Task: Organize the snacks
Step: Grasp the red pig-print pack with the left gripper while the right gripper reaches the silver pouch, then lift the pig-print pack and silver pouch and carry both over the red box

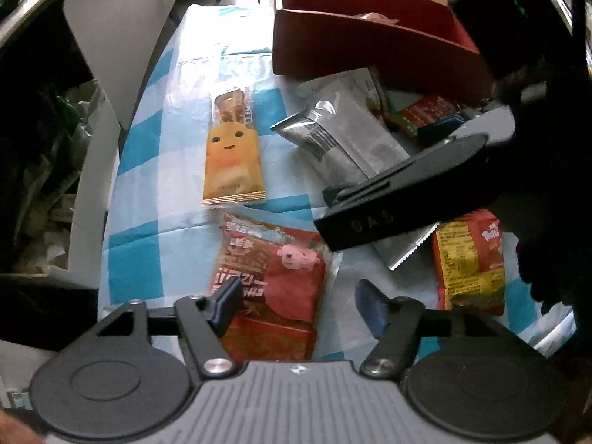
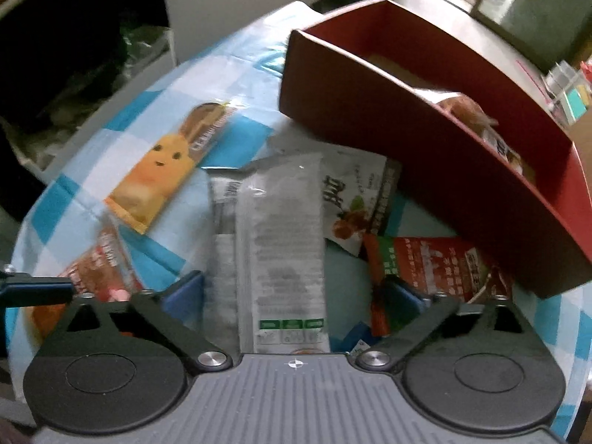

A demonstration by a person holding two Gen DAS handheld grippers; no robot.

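Observation:
Snack packs lie scattered on a blue-and-white checked cloth (image 1: 148, 222). My left gripper (image 1: 298, 305) hovers open over a red bag with a pink character (image 1: 273, 281), its pads clear of the bag. My right gripper (image 2: 296, 294) stands wide open astride a long silver packet (image 2: 281, 236), not pressing it; its black body (image 1: 399, 192) crosses the left wrist view. An orange bar with a smiling face (image 1: 233, 155) lies to the left. A red open box (image 2: 425, 140) at the back holds a wrapped snack (image 2: 470, 111).
A yellow-and-red bag (image 1: 470, 262) lies at the right, and a red-and-green packet (image 2: 433, 266) sits by the box's front wall. A white-grey pack with a nut picture (image 2: 355, 199) rests under the silver one. White furniture (image 1: 107, 37) and dark clutter border the table's left edge.

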